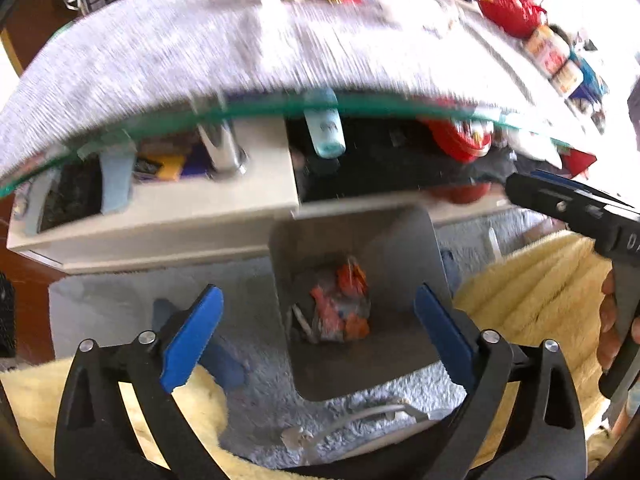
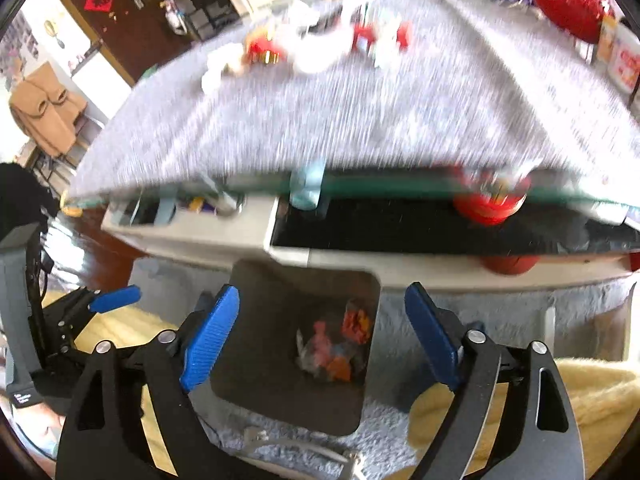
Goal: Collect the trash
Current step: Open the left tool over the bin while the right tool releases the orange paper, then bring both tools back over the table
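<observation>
A: Where does the trash (image 1: pixel 340 306) sit now?

B: In the bin (image 1: pixel 404 240), on its floor, a crumpled clear wrapper with orange and red bits. The bin stands on the rug (image 1: pixel 256 384) against the counter (image 1: pixel 168 52) base.

A: And the tools?

B: Both released. The left tool (image 1: pixel 318 334) has its blue pads spread wide, with nothing between them; the bin mouth shows through the gap. The right tool (image 2: pixel 322 336) is the same, jaws wide and empty, over the bin.

A: So what makes the next step go well?

B: I'd judge this drop is done, and more trash (image 2: pixel 316 50) waits on the counter: white crumpled paper and red-and-white bits at 12 o'clock in the right view, far side of the grey cloth (image 2: pixel 360 112). Lift clear of the glass edge (image 1: pixel 280 106) before reaching across, since it overhangs the bin.

A: Anything to avoid?

B: The red tin (image 2: pixel 490 202) at 2 o'clock, on the shelf under the glass, and the jars (image 1: pixel 554 58) at the right end may not be trash. Keep the jaws wide until a scrap sits between the pads.
</observation>
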### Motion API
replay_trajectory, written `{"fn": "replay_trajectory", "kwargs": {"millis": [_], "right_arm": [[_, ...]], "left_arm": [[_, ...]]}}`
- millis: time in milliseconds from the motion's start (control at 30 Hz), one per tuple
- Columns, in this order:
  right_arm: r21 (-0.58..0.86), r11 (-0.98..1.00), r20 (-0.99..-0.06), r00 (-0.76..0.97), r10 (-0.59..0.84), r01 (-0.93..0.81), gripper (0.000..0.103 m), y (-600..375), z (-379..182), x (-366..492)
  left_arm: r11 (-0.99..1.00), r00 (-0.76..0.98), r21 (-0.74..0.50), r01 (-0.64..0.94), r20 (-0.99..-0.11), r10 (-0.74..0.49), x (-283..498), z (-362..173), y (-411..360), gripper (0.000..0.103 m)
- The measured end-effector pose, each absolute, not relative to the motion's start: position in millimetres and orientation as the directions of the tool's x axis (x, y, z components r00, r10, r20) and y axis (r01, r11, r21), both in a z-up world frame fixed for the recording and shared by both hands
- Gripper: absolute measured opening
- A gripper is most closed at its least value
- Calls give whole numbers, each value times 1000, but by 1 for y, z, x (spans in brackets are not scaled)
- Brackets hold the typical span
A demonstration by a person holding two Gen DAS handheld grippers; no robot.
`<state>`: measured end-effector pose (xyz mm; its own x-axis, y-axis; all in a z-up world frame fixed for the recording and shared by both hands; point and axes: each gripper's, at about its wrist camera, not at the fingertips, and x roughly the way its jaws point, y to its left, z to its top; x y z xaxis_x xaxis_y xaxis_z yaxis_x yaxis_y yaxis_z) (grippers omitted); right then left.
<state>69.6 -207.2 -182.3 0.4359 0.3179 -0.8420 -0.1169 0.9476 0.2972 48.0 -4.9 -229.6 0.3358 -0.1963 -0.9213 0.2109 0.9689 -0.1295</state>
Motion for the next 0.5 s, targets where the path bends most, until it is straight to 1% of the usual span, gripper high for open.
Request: {"fn": "replay_trajectory", "kwargs": {"millis": [200,500], "right_arm": [[281,955,-807,514,290,-97,91,-226,-153,97],[276,959,-804,532,266,-62,91,-241,-142,138]], "left_arm": [[975,417,-130,180,-888,-195,72,-191,10,93],[980,484,-115,162,-856,-180,122,-158,18,93]]}}
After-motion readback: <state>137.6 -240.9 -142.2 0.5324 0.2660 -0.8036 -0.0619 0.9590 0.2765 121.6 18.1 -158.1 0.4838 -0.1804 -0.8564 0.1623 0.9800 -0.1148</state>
